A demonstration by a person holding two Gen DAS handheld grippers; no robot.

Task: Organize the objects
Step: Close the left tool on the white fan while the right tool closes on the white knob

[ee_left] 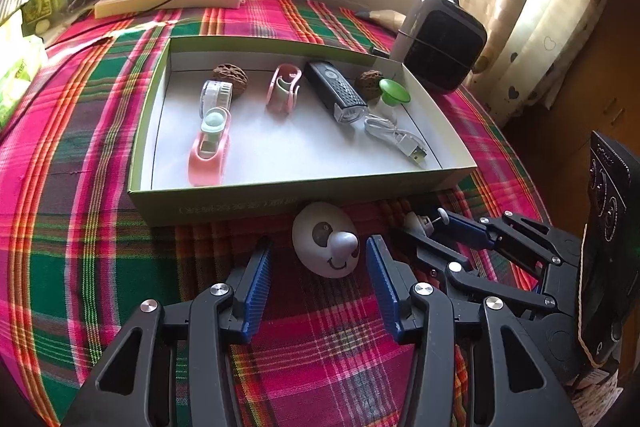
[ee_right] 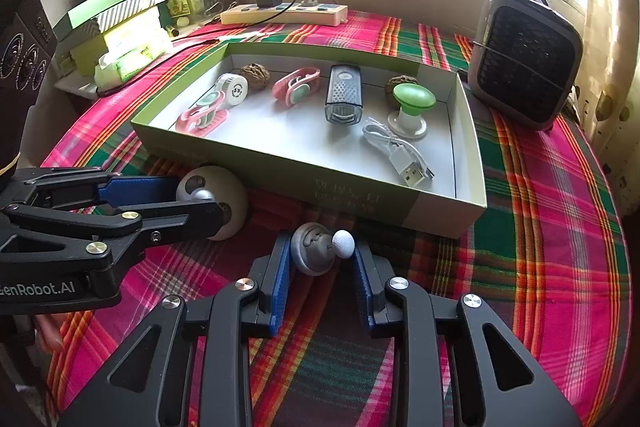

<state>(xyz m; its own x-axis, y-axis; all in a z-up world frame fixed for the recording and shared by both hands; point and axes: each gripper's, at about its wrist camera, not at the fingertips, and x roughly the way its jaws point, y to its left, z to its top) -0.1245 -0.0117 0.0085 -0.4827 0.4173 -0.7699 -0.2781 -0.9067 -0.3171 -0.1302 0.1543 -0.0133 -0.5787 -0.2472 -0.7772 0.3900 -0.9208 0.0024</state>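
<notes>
Right, the tabletop under its plaid cloth runs off the frame on every side, so its edges can't be made out. Beyond both tools lies the shallow open box, its printed front wall too dim to read. Inside it, one walnut sits half hidden behind a white roll, and the other walnut is tucked behind the green knob. The black fan stands past the box, far right of the right tool.

Now the left hand-held gripper: jaws wide apart, released, with the white egg-shaped toy lying between the blue pads, on the cloth just short of the box wall, clear gaps either side in its own view. From the right camera its lower finger covers part of that toy.

The right hand-held gripper has its jaws narrowed round the small grey toy with a white ball tip; the pads sit against it, clenched on it, at the foot of the box.
</notes>
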